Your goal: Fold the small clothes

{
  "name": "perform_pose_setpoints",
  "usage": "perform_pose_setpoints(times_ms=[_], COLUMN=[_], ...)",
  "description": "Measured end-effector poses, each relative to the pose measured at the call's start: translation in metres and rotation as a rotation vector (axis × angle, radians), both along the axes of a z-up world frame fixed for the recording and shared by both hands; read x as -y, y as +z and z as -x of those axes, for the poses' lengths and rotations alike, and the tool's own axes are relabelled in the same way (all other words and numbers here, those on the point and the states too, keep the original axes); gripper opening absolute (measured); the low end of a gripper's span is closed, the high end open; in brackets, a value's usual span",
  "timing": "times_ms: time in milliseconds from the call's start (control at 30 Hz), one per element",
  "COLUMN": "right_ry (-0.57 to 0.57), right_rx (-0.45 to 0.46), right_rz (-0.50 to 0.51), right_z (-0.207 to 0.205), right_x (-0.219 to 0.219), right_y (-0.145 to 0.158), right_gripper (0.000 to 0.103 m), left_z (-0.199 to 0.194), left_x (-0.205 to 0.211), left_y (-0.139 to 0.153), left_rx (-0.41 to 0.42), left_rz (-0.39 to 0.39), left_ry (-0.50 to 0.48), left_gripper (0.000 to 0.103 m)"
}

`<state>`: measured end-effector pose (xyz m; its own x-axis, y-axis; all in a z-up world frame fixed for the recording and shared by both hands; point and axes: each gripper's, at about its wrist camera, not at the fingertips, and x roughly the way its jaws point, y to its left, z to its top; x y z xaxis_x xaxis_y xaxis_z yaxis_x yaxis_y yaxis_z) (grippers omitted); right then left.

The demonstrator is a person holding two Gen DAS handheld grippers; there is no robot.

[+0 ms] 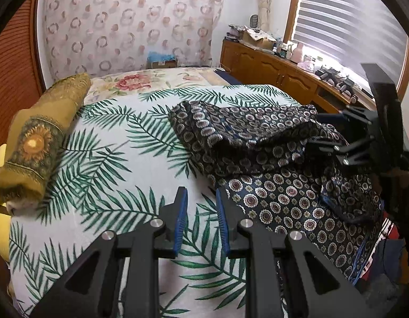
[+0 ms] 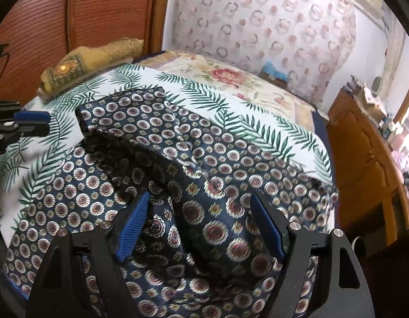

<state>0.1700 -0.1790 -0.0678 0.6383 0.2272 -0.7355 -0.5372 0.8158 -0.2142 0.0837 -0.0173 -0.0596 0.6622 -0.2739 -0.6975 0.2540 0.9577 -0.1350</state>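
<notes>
A dark navy garment (image 1: 270, 145) with round medallion print lies rumpled on the palm-leaf bedspread (image 1: 103, 137), partly folded over itself. My left gripper (image 1: 200, 204) hovers just left of the garment's near edge, jaws a little apart with nothing between them. My right gripper (image 2: 199, 206) is wide open right over the garment (image 2: 194, 159), with cloth bunched between its blue pads (image 2: 133, 228). It also shows at the right in the left wrist view (image 1: 334, 132). The left gripper shows at the left edge of the right wrist view (image 2: 32, 124).
A rolled gold cushion (image 1: 40, 137) lies at the bed's left side. A floral sheet (image 1: 141, 82) covers the far bed. A wooden cabinet (image 1: 270, 69) with clutter runs along the right under the window. More clothes (image 1: 384, 251) hang off the bed's right edge.
</notes>
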Motion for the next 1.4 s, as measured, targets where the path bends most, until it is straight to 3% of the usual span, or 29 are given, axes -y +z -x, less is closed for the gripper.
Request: perform_pose_setpoints(times_ms=[100,233,300,333,367,533,667,833,900,933,967,1167,1400], right_ry=[0.015,0.033,0.065,0.077,0.084,0.042,-0.055,-0.179,-0.213,-0.223,-0.225,-0.162,-0.034], right_rx=[-0.009,-0.116,-0.164,-0.174,-0.167,-0.127,-0.119,-0.104,-0.110,-0.109,-0.106,-0.023,-0.014], right_rz=[0.027,0.015,-0.027,-0.041,-0.053,-0.221,-0.295,-0.113,-0.052,-0.043,-0.045,-0.104,-0.150], right_z=[-0.009,-0.024,-0.025,-0.022,-0.019,-0.002,0.015,0.031,0.038,0.039,0.041,0.055,0.039], right_x=[-0.001,0.003,0.007,0.007,0.008,0.034,0.070,0.104,0.113,0.116,0.119,0.117,0.065], right_y=[-0.003,-0.019,-0.022,-0.022,-0.020,0.011,0.033,0.021,0.012,0.011,0.011,0.040,0.041], right_gripper=[0.079,0.078,0.045,0.020,0.009,0.004,0.004,0.005,0.017,0.028,0.038,0.056,0.059], left_z=[0.001,0.002,0.002,0.003,0.003,0.005,0.009,0.011,0.010,0.009,0.008,0.007,0.009], left_x=[0.004,0.009,0.011,0.012,0.013,0.016,0.020,0.027,0.030,0.031,0.032,0.033,0.037], left_y=[-0.004,-0.005,-0.005,-0.004,-0.003,0.002,0.008,0.012,0.013,0.014,0.014,0.013,0.012], left_rx=[-0.007,-0.011,-0.010,-0.008,-0.006,0.005,0.022,0.038,0.043,0.045,0.045,0.047,0.047], left_rz=[-0.001,-0.006,-0.005,-0.002,0.000,0.012,0.018,0.033,0.036,0.038,0.037,0.033,0.026], left_ry=[-0.009,-0.023,-0.030,-0.033,-0.035,-0.048,-0.065,-0.081,-0.081,-0.081,-0.082,-0.078,-0.079], left_gripper=[0.020,0.020,0.020,0.020,0.020,0.020,0.020,0.020,0.020,0.020,0.020,0.020,0.020])
